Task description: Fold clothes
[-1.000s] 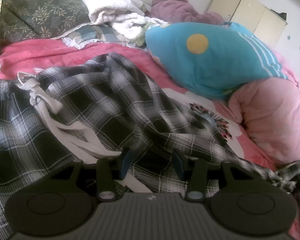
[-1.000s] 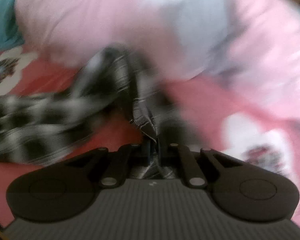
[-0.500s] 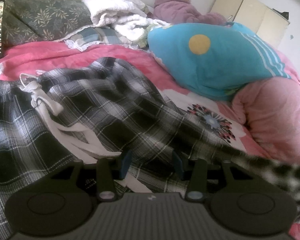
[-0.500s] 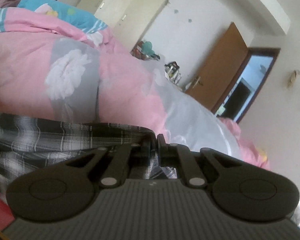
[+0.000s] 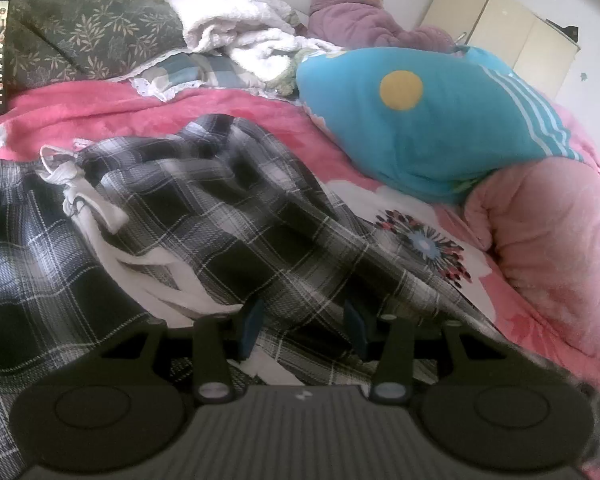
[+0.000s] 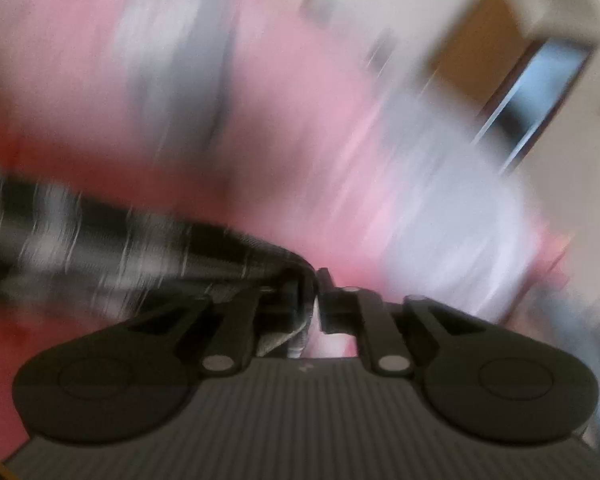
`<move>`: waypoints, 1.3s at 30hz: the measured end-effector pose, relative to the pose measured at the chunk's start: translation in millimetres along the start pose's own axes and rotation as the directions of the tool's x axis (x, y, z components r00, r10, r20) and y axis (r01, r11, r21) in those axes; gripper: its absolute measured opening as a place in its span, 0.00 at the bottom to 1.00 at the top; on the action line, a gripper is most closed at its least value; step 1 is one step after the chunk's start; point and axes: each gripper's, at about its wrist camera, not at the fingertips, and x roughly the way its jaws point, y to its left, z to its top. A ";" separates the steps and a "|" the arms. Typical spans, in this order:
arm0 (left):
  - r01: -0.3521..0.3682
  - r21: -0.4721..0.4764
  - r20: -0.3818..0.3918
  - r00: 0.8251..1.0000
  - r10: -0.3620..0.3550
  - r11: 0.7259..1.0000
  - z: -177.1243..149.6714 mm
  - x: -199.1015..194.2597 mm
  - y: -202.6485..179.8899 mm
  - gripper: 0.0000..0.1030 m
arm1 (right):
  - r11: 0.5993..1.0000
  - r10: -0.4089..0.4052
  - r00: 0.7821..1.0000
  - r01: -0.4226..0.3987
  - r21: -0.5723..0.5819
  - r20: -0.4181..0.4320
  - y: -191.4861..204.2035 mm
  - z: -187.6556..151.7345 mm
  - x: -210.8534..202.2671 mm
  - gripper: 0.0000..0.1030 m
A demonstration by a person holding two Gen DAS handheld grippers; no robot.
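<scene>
Sprawling rumpled, the plaid trousers [image 5: 228, 216] sit between both spread claws, the right [image 6: 314, 300] just loosening.

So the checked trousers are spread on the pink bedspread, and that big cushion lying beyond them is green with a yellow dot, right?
Not quite: the cushion is blue, not green, as the left wrist view shows. The rest holds: it has a yellow dot and lies beyond the checked trousers spread on the pink bedspread.

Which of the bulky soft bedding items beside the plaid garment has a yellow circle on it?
The turquoise cushion, with white stripes; the pink quilt beside it is plain.
</scene>
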 end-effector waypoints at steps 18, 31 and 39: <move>-0.005 -0.063 0.027 1.000 0.007 0.998 8.5 -7.2 13.1 0.45 | 0.715 0.588 0.801 -0.452 -0.533 0.110 115.8 45.2 -133.5 0.87; -0.032 -0.102 0.025 0.999 0.035 0.994 16.6 -2.5 33.1 0.45 | 0.439 0.896 0.431 -0.823 -0.361 0.107 395.3 241.0 -83.4 0.65; -0.021 -0.098 0.021 1.000 0.023 0.995 15.8 -2.1 35.1 0.45 | 0.361 0.891 0.450 -0.789 -0.498 -0.067 489.9 230.1 -69.1 0.50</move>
